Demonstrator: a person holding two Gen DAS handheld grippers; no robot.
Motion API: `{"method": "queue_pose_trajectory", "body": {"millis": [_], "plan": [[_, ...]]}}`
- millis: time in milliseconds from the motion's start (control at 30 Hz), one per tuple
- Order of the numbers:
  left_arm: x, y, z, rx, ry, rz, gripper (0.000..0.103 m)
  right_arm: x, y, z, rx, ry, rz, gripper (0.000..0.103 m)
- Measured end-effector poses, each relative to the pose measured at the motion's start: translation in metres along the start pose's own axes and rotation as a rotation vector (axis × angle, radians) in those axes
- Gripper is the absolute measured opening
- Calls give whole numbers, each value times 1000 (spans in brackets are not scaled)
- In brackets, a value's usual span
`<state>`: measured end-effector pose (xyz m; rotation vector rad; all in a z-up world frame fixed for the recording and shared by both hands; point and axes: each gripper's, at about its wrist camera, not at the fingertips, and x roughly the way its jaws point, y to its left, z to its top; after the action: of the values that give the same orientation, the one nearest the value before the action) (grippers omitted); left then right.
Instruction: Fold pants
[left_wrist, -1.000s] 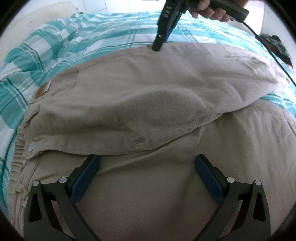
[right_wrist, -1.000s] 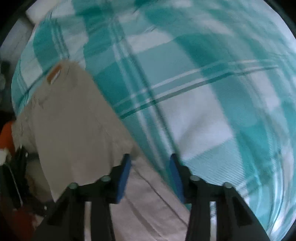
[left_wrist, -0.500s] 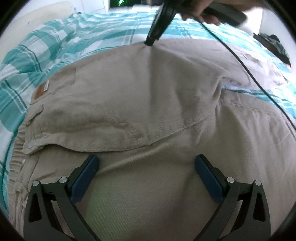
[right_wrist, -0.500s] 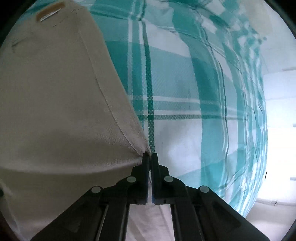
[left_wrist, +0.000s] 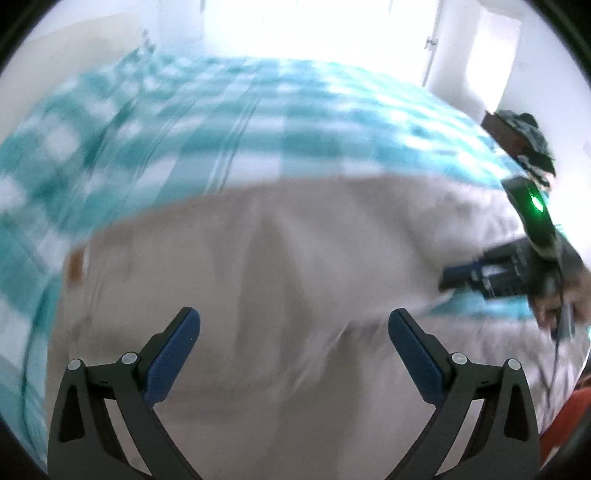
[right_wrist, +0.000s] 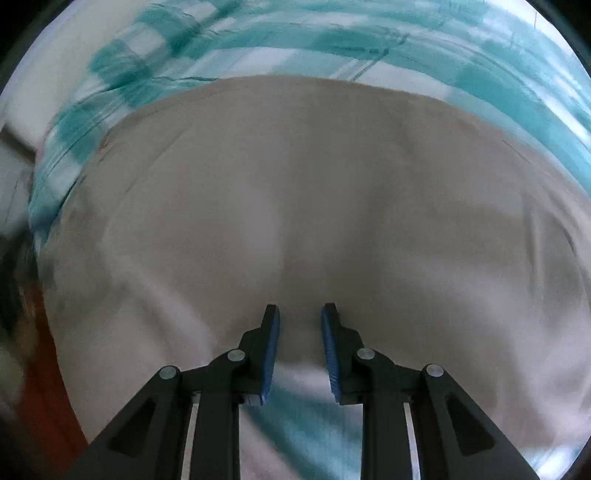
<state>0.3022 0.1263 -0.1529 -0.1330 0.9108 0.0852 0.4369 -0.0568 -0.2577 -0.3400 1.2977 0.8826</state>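
Currently, your left gripper (left_wrist: 293, 332) has its fingers spread wide, grasping nothing; the two blue pads (left_wrist: 171, 354) sit at the lower left and lower right of the left wrist view, with beige cloth showing between them. The pants (left_wrist: 258, 280) fill the middle and lower part of that view, lying on the teal-and-white checked bedspread (left_wrist: 207, 122), which occupies the upper and left portions of the frame. A small brown label (left_wrist: 76, 263) shows at the left edge of the pants. The whole view is motion-blurred, so seams and folds cannot be read reliably.

Your right gripper (left_wrist: 448, 278) appears at the right edge of the left wrist view, its tip at the right-hand edge of the pants, with a green indicator light (left_wrist: 536, 202) on the device above it. Whether the tip touches the cloth cannot be told from that view. A dark object (left_wrist: 524, 136) lies beyond it at the upper right.

From the right wrist view, the right gripper (right_wrist: 300, 314) has its fingers parted by a narrow gap, released. The near edge of the pants (right_wrist: 295, 206) lies between the pads, and no grip on the cloth is visible. Bedspread (right_wrist: 306, 421) shows below that edge, at the bottom centre of the frame, and again across the top.
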Motion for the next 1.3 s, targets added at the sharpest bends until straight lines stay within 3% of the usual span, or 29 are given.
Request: {"method": "queue_pose_trajectory", "body": {"millis": [133, 200, 233, 267, 367, 467, 567, 667, 700, 733, 867, 900, 967, 1033, 1100, 1133, 1233, 1300], "plan": [[57, -21, 29, 41, -9, 54, 102, -50, -15, 3, 61, -151, 6, 24], [113, -21, 16, 78, 77, 149, 101, -66, -36, 22, 101, -225, 2, 24], [128, -19, 8, 85, 120, 162, 101, -68, -49, 30, 132, -250, -3, 24], [145, -12, -5, 77, 146, 142, 102, -66, -67, 36, 170, -259, -3, 24], [138, 2, -24, 39, 50, 64, 102, -50, -138, 32, 313, -239, -47, 24], [138, 2, -27, 40, 30, 65, 102, -63, -210, -4, 418, -268, -145, 16], [141, 4, -30, 37, 16, 61, 102, -110, -297, -73, 621, -312, -348, 8], [139, 2, -31, 30, 8, 51, 102, -154, -336, -114, 738, -286, -587, 16], [139, 1, -32, 30, 6, 51, 102, -166, -338, -121, 732, -294, -606, 16], [139, 1, -31, 30, 5, 52, 102, -173, -334, -122, 712, -316, -567, 16], [140, 1, -31, 28, 0, 51, 102, -154, -291, -105, 571, -350, -278, 17], [140, 1, -31, 26, 1, 48, 102, -145, -284, -106, 540, -324, -255, 18], [140, 2, -31, 24, 2, 45, 102, -122, -280, -116, 510, -229, -330, 18], [140, 2, -31, 25, 3, 47, 102, -127, -292, -142, 616, -261, -380, 8], [140, 1, -30, 28, 11, 51, 102, -151, -294, -170, 798, -299, -485, 22], [140, 0, -28, 30, 17, 55, 102, -161, -284, -179, 816, -304, -519, 22], [130, -6, -19, 30, 79, 113, 102, -188, -225, -196, 702, -358, -406, 22], [107, -14, -19, 22, 96, 87, 101, -196, -166, -210, 632, -367, -261, 27]]}}
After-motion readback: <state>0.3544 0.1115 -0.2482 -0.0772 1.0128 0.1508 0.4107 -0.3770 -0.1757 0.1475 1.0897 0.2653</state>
